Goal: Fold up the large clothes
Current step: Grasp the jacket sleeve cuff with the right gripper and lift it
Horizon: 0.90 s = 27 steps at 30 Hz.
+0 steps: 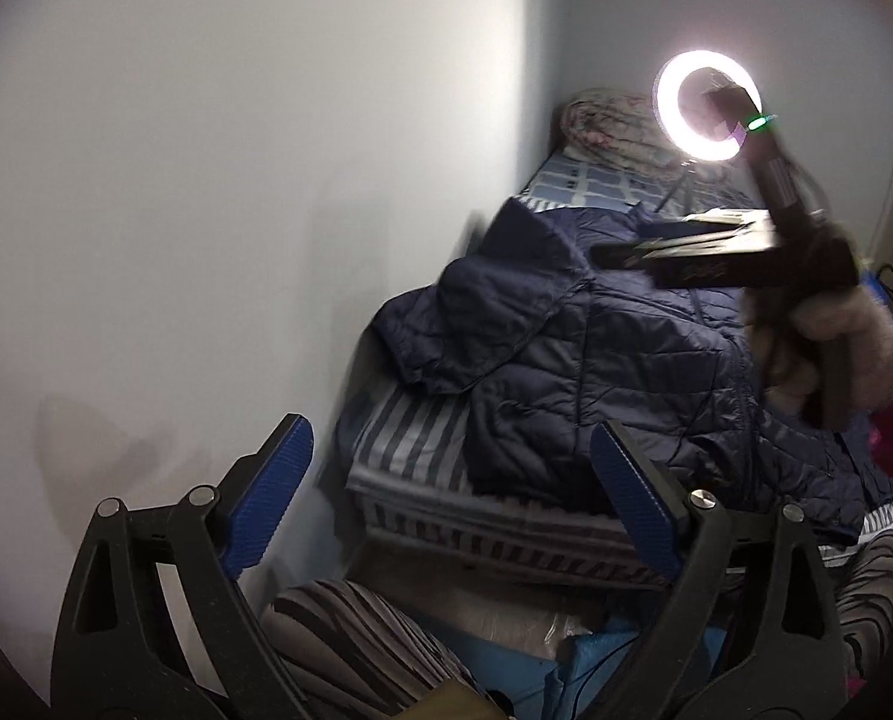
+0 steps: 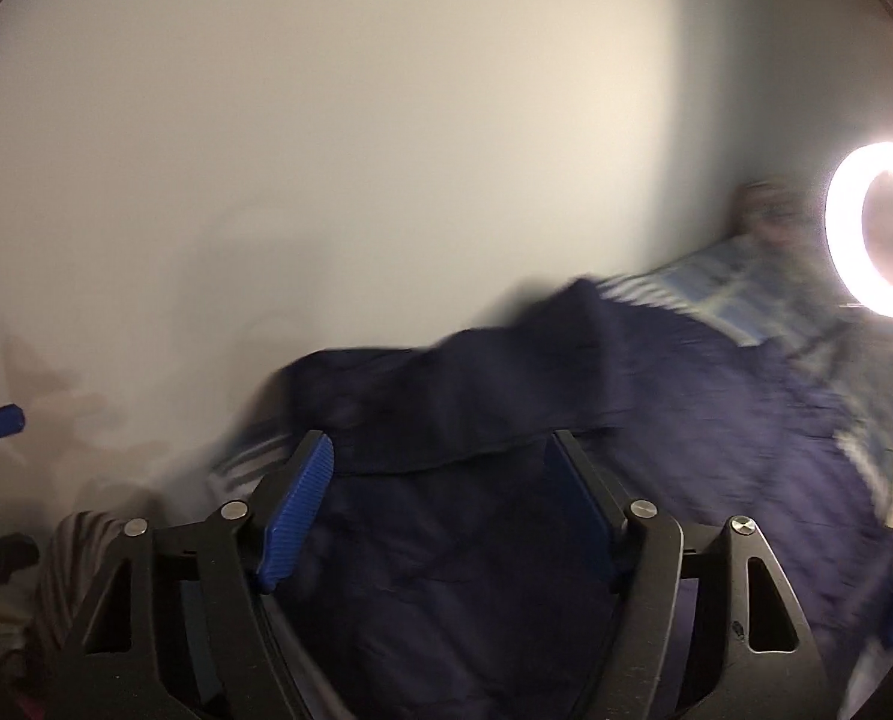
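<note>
A navy quilted puffer jacket (image 1: 614, 354) lies crumpled on a bed with a striped sheet (image 1: 404, 450), its hood flopped toward the wall. My left gripper (image 1: 452, 480) hangs open in front of the bed's near end, its blue pads apart with nothing between them. The right gripper (image 1: 608, 252), held by a hand in a fuzzy pink sleeve (image 1: 866, 354), reaches over the jacket from the right. In the blurred right wrist view the right gripper (image 2: 440, 480) stands open just above the jacket (image 2: 446, 540), with the fabric seen between its pads and no pinch showing.
A pale wall (image 1: 206, 180) runs along the bed's left side. A lit ring light (image 1: 707, 105) stands on the bed's far part, beside a rolled quilt (image 1: 608, 126). A person's striped trouser legs (image 1: 350, 636) are below, at the bed's near edge.
</note>
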Each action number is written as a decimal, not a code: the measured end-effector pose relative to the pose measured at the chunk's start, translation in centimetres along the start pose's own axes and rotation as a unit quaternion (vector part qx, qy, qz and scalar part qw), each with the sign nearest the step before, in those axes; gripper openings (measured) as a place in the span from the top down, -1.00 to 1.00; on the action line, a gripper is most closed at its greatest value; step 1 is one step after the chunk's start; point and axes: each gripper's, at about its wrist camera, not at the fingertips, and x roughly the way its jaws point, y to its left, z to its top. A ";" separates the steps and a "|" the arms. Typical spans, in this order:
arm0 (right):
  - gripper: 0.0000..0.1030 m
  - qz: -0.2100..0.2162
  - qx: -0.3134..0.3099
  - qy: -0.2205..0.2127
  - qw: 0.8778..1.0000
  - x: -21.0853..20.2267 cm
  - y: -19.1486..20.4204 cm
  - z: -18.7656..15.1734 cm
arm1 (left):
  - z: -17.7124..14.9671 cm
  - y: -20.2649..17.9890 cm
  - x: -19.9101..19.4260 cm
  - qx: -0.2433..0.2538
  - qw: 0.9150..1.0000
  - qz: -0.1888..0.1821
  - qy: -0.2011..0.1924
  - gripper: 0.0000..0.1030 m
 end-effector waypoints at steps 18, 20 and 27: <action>-0.34 0.074 -0.055 0.116 0.989 19.0 6.5 -2.2 | -0.6 4.2 3.1 -0.037 0.998 0.034 0.037 -0.86; -0.34 0.070 -0.058 0.123 0.988 20.0 6.8 -2.4 | -0.5 4.2 3.2 -0.035 0.998 0.034 0.039 -0.86; 0.79 0.042 -0.057 0.165 0.984 23.4 6.1 -3.0 | 0.1 3.9 4.0 -0.022 0.999 0.034 0.033 -0.86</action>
